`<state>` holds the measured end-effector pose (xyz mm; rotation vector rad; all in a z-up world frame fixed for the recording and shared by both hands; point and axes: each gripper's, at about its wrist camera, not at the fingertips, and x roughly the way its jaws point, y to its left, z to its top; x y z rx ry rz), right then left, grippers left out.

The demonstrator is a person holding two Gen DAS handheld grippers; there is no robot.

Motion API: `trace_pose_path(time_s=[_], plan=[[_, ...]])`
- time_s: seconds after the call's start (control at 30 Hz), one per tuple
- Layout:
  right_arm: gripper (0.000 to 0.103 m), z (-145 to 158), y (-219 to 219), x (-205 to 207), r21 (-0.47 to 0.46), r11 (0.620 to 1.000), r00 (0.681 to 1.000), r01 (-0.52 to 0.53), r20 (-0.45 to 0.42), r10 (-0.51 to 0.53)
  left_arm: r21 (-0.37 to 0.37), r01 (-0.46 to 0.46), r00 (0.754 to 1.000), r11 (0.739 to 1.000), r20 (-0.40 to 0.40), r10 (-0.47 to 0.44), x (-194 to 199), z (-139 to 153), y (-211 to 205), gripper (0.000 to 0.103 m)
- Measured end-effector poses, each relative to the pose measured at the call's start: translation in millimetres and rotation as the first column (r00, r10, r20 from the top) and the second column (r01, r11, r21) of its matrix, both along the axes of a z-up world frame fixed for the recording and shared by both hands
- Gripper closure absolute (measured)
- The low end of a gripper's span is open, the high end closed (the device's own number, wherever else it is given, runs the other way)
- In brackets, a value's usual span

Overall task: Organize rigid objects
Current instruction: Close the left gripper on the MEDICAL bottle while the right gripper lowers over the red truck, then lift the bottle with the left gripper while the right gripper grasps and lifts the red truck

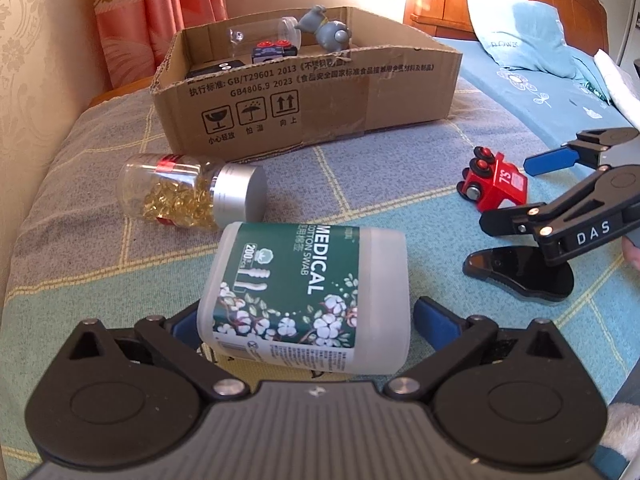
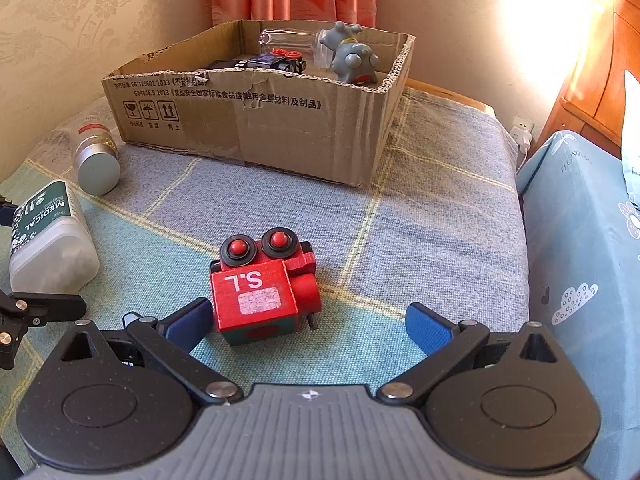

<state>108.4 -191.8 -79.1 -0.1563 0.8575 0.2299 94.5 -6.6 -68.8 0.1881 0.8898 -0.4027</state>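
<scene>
Sitting at the far end of the checked blanket [image 2: 440, 208], the open cardboard box [image 1: 304, 92] holds a grey toy animal [image 1: 326, 30], a clear tube and dark toy blocks. Nearer than the box, the cotton swab tub [image 1: 308, 296] lies on its side between the wide-apart jaws of the left gripper [image 1: 308, 320], its pads not visibly pressing on it. A capsule jar [image 1: 188, 190] lies tipped over between tub and box. Right of the tub, the red toy train [image 2: 264, 288] lies overturned between the spread jaws of the right gripper [image 2: 308, 324], whose left pad is just beside it.
</scene>
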Motion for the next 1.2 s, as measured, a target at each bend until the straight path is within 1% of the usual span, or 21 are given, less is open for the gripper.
trace_pose_path(time_s=[0.17, 0.33, 0.43, 0.47, 0.57, 0.67, 0.8, 0.93, 1.03, 1.07, 1.17, 1.2], plan=[[0.000, 0, 8, 2, -0.002, 0.996, 0.996, -0.087, -0.001, 0.087, -0.004, -0.006, 1.000, 1.000, 0.005, 0.006, 0, 0, 1, 0.000], [0.000, 0, 13, 3, -0.002, 0.991, 0.991, -0.136, 0.007, 0.136, -0.005, -0.005, 1.000, 1.000, 0.008, 0.005, -2, 0, 1, 0.000], [0.007, 2, 13, 1, -0.001, 0.986, 0.985, -0.169, 0.013, 0.169, -0.005, -0.005, 1.000, 1.000, 0.008, 0.005, -2, 0, 1, 0.000], [0.010, 3, 13, 1, -0.001, 0.985, 0.985, -0.173, 0.016, 0.173, -0.005, -0.004, 1.000, 1.000, 0.008, 0.004, -2, 0, 1, 0.000], [0.017, 5, 12, 1, -0.002, 0.983, 0.983, -0.184, 0.021, 0.184, -0.004, -0.005, 1.000, 1.000, 0.005, 0.005, -1, 0, 1, 0.000], [0.018, 4, 12, 2, -0.002, 0.982, 0.982, -0.188, 0.025, 0.188, 0.004, -0.004, 1.000, 1.000, 0.003, 0.004, -1, 1, 0, 0.000], [0.018, 5, 12, 2, -0.004, 0.982, 0.981, -0.190, 0.027, 0.190, 0.056, 0.008, 0.999, 0.998, 0.045, -0.010, -4, 5, -5, 0.003], [0.018, 5, 13, 2, -0.010, 0.981, 0.980, -0.194, 0.031, 0.194, 0.025, 0.007, 0.999, 1.000, 0.047, -0.008, -3, 13, -1, 0.004], [0.021, 5, 13, 2, -0.008, 0.980, 0.979, -0.200, 0.032, 0.200, 0.001, 0.023, 0.999, 1.000, 0.049, -0.023, -2, 18, 1, 0.004], [0.022, 5, 13, 1, -0.007, 0.979, 0.979, -0.202, 0.033, 0.202, -0.004, 0.023, 0.999, 1.000, 0.046, -0.023, -2, 19, 2, 0.005], [0.025, 6, 13, 2, -0.007, 0.978, 0.978, -0.206, 0.034, 0.207, -0.004, 0.018, 0.999, 1.000, 0.034, -0.018, 1, 18, 4, 0.014], [0.025, 6, 13, 2, -0.008, 0.978, 0.978, -0.208, 0.035, 0.208, -0.004, 0.015, 1.000, 1.000, 0.026, -0.015, 2, 17, 4, 0.016]])
